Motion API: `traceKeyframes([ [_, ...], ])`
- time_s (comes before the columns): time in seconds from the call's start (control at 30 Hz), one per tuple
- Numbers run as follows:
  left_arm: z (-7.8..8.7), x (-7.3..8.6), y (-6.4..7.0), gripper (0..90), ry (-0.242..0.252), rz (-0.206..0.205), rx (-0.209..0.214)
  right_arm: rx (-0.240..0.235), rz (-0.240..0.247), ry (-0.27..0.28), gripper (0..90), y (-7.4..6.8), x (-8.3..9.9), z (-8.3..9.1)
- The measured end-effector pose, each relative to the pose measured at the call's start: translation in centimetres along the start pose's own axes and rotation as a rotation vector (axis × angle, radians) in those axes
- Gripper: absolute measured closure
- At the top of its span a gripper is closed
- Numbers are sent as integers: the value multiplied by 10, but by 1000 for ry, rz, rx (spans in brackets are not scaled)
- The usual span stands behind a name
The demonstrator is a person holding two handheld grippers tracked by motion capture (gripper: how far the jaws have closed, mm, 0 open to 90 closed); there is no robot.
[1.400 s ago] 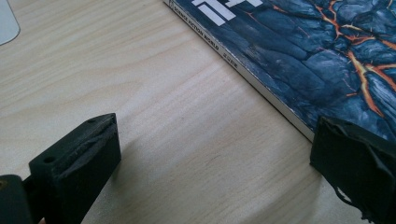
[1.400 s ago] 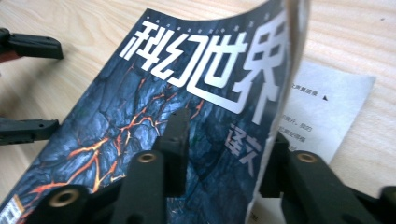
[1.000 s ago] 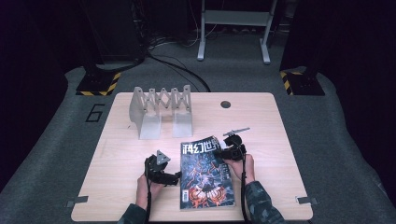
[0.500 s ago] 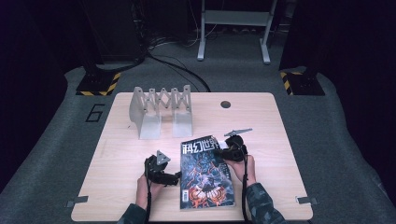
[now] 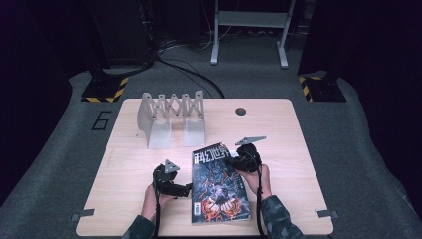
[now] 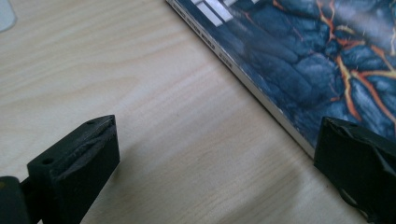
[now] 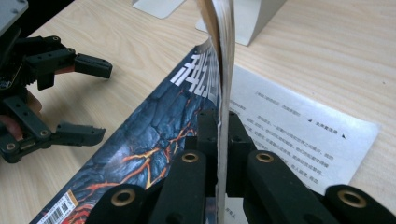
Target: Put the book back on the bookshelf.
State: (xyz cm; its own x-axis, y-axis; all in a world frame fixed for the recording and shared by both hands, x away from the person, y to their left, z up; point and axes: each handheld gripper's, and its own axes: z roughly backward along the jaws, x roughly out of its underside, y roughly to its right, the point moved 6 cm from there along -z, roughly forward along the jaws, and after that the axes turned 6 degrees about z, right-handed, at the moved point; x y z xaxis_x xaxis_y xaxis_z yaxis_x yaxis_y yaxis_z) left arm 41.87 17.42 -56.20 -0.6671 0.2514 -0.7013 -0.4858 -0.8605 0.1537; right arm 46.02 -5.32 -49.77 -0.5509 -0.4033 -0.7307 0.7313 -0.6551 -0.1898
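R gripper (image 7: 219, 140) jaws clamped on magazine (image 5: 219, 184) edge, pages lifted, L gripper (image 5: 185, 189) jaws spread wide beside spine, on table (image 5: 129, 164).

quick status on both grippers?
Left gripper: open, empty, beside the magazine.
Right gripper: shut on the magazine's edge, lifting it.

The high view looks forward and down over the whole table (image 5: 149, 199). Both gripper views sit close above its near edge, sharing the magazine (image 5: 219, 184) cover.
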Motion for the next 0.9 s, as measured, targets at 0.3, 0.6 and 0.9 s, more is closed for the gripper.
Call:
traceKeyframes([
  [0.3, 2, -18, 10, 50, 37, 76, 140, 13, 44, 70, 884, -15, -10, 7],
  [0.6, -15, -25, 23, 128, 9, 66, 205, 14, 104, 126, 884, -30, -16, 17],
  [0.9, -25, -24, 33, 197, -36, 31, 262, 7, 117, 166, 884, -32, -13, 21],
])
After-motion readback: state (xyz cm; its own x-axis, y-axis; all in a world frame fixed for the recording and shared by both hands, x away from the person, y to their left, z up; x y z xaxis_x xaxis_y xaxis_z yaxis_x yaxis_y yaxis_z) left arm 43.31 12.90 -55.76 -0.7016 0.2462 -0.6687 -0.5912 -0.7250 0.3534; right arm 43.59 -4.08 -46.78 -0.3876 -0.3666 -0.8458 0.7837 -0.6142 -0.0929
